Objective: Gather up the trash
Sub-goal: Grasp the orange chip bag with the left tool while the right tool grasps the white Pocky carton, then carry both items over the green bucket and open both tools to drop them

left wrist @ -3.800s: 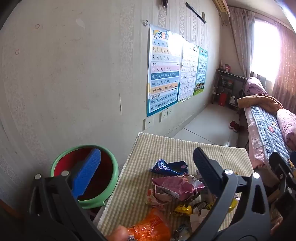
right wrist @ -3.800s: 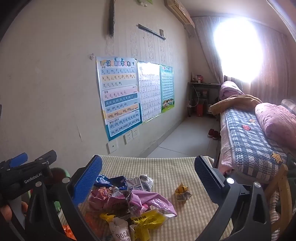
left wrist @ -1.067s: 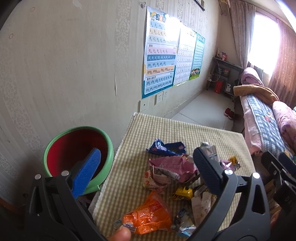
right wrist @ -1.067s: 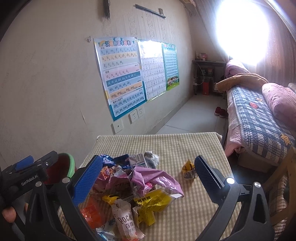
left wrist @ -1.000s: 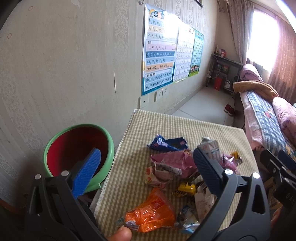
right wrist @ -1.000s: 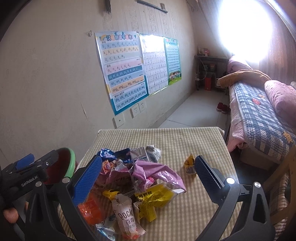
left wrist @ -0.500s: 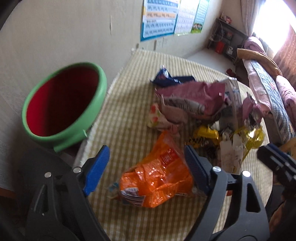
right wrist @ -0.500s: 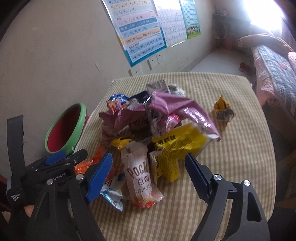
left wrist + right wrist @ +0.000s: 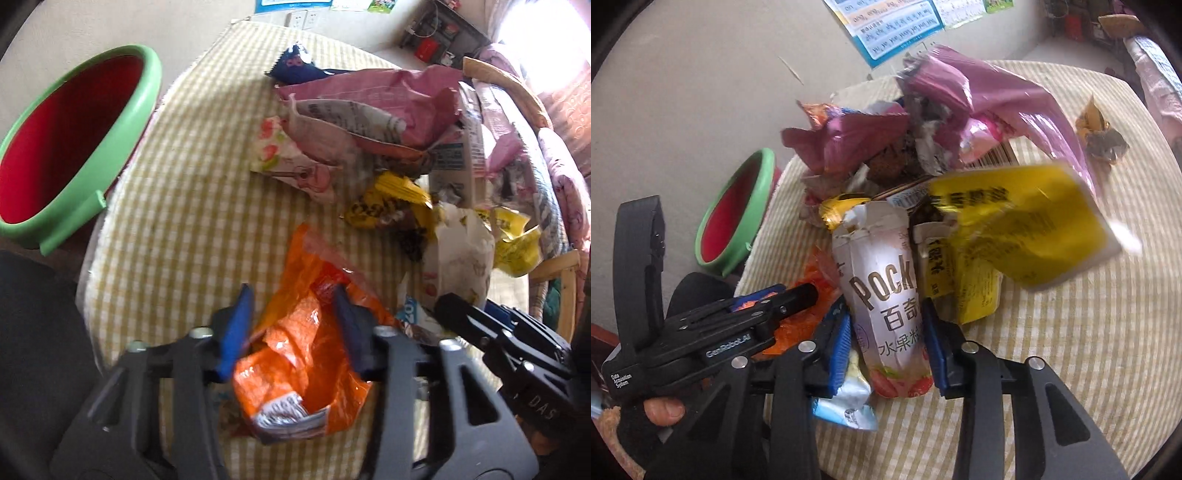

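With both sets of jaws closing at once, each grab is thin film and could slip. The orange bag lies at the near table edge, between the left gripper pads, already bunching; only a crumpled fold may get pinched, so it could tear free on lift. The Pocky pouch sits between the right gripper pads, its top tucked under the yellow bag; lifting may drag the pile off the table. The bin stands well left, past the edge: a long carry.
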{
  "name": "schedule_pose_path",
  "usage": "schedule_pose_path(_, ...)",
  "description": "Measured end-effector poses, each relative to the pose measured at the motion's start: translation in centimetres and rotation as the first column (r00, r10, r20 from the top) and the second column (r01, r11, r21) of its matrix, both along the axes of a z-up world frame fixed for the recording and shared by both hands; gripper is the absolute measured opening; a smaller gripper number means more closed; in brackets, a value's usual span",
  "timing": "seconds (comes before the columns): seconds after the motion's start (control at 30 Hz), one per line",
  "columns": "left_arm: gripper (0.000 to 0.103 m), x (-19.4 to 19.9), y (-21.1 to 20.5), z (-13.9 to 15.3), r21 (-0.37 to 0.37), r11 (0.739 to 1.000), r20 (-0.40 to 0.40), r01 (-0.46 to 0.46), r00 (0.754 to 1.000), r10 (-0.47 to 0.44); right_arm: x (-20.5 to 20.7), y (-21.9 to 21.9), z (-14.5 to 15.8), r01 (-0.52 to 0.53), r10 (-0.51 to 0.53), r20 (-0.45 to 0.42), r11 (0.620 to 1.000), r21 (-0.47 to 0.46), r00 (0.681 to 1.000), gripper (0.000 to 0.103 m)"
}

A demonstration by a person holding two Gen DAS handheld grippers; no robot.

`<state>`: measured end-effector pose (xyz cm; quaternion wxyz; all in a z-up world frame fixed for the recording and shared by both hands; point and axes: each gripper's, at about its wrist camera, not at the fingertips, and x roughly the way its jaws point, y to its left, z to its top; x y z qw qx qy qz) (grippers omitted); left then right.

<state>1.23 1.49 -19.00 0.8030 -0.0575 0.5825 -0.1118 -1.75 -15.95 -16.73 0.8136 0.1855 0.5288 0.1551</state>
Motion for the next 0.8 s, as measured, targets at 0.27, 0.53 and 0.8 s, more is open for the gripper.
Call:
schedule_pose_path(0.27,0.019,-1.1,1.2,3.8,-0.067,0.997,0.12,-0.034,0.992,0.042,-1.2,0.7,4.5,-0.036,0.036,0.177,0.999,-0.001,0.984,0.031)
schedule_pose_path(0.53,0.019,-0.9,3.1,9.2,0.007,0.996,0.344,-0.09,0.935,0.082,-1.8,0.5,8.8,0.006,0.004,0.316,1.0,-0.03,0.949,0.031)
schedule_pose_path(0.8,0.019,0.1,3.9,12.8,0.042,0.991,0.475,-0.13,0.875,0.095,-2.1,1.5,11.8,-0.028,0.04,0.349,0.999,-0.041,0.936,0.032)
